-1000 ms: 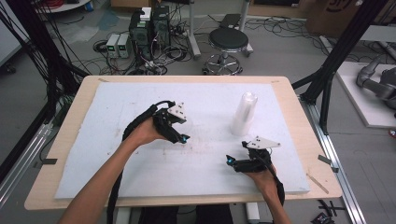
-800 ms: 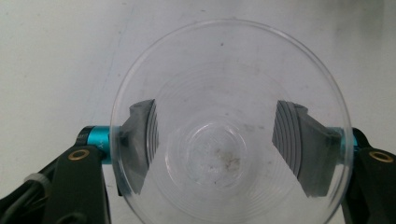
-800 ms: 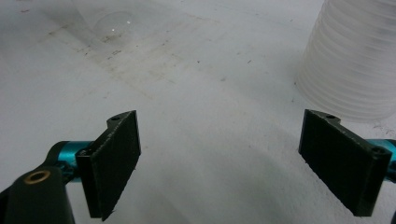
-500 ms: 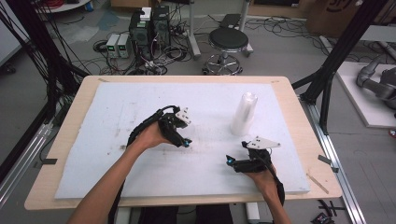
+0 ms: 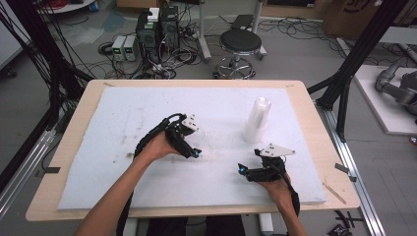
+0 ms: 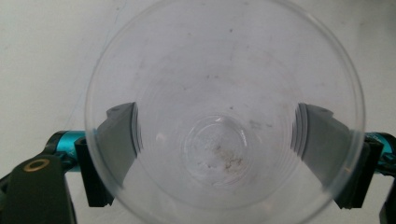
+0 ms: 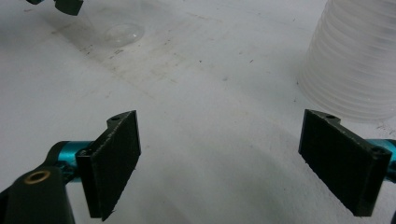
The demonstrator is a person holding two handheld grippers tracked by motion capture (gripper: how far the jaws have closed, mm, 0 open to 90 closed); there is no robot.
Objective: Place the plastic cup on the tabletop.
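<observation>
A single clear plastic cup [image 6: 219, 60] stands upright on the white foam board [image 5: 123, 128], mouth up, between the jaws of my left gripper [image 6: 217, 135]. Those jaws have just been opening; the cup looks round and unsqueezed, with the pads [image 6: 122, 135] beside its walls. In the high view the left gripper [image 5: 195, 152] points down at the board's middle. From the right gripper view the cup's base [image 7: 122, 32] rests on the board. My right gripper [image 5: 242, 169] lies low near the front right, open with nothing between its fingers [image 7: 219, 135]. A stack of clear cups [image 5: 257, 120] stands upside down beyond it.
The board covers a wooden table [image 5: 314, 118]. The cup stack [image 7: 355, 60] sits just ahead and right of the right gripper's jaws. Black frame posts [image 5: 354, 64] stand at the table's right, with a stool [image 5: 240, 44] and electronics on the floor behind.
My left hand has shifted slightly toward the near side and its top plate has tilted. The right gripper and the cup stack have kept still.
</observation>
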